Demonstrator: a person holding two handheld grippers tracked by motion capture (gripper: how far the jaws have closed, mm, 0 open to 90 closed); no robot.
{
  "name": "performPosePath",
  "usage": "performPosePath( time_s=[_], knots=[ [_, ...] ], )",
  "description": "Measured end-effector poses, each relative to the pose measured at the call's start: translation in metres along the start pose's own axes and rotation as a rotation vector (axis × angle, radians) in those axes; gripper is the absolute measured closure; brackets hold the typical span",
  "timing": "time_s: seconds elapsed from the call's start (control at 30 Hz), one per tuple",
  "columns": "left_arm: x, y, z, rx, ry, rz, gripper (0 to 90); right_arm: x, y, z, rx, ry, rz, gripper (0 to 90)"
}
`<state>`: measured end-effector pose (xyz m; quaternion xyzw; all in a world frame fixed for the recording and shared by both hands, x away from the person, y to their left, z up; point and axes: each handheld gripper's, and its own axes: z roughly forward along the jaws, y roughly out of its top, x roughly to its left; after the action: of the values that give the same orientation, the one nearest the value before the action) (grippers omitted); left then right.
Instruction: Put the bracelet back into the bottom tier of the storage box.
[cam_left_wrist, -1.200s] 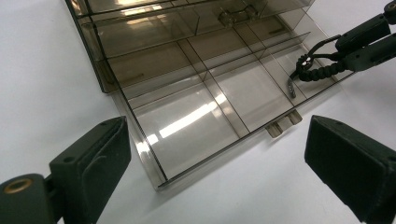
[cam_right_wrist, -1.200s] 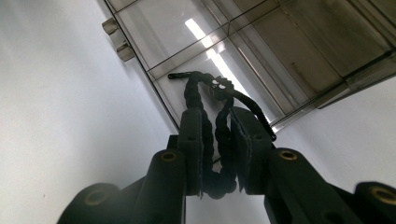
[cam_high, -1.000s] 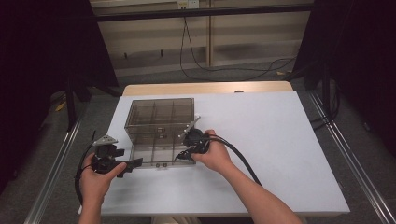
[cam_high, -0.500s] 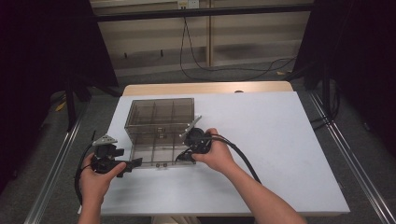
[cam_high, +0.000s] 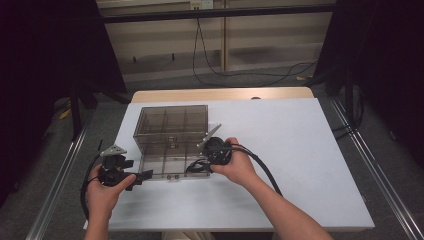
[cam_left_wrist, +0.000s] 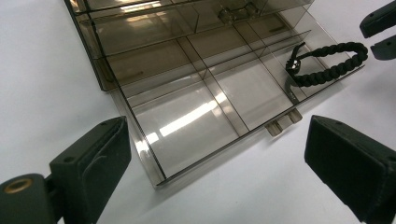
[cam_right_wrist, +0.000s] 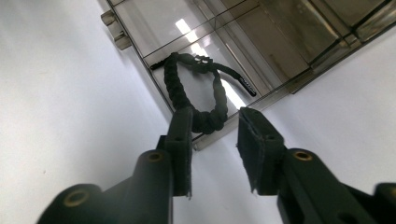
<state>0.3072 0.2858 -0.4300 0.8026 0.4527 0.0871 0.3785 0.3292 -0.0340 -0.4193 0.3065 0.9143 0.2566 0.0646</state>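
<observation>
A smoky clear compartment box lies open on the white table, its lid tipped back. A black braided bracelet rests in the front right compartment and hangs over the rim. In the right gripper view, the bracelet loops back between the jaws of my right gripper. The jaws have just been closing; a gap still shows beside the right pad, so it is open. My left gripper stands wide open at the box's front left corner, holding nothing.
The left gripper view catches the right gripper's tips beside the bracelet. Two small latches stick out from the box's front wall. White tabletop stretches to the right of the box. Cables trail from both grippers.
The right hand has edged slightly to the right at the box's front right corner. The left hand and the box have kept still.
</observation>
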Motion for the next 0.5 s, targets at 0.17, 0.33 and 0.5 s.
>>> performPosePath(
  time_s=[0.17,0.33,0.5],
  knots=[
    [0.001,-0.001,0.001,0.009,0.001,0.0,7.3,-0.001,0.001,0.005,0.017,0.004,-0.014,74.8],
    [0.001,-0.001,0.0,0.005,-0.005,-0.003,7.4,-0.001,0.002,0.011,0.007,0.014,-0.013,77.9],
    [0.001,-0.001,0.0,0.002,-0.004,-0.009,7.6,0.0,0.004,0.017,0.016,0.018,-0.012,79.0]
  ],
)
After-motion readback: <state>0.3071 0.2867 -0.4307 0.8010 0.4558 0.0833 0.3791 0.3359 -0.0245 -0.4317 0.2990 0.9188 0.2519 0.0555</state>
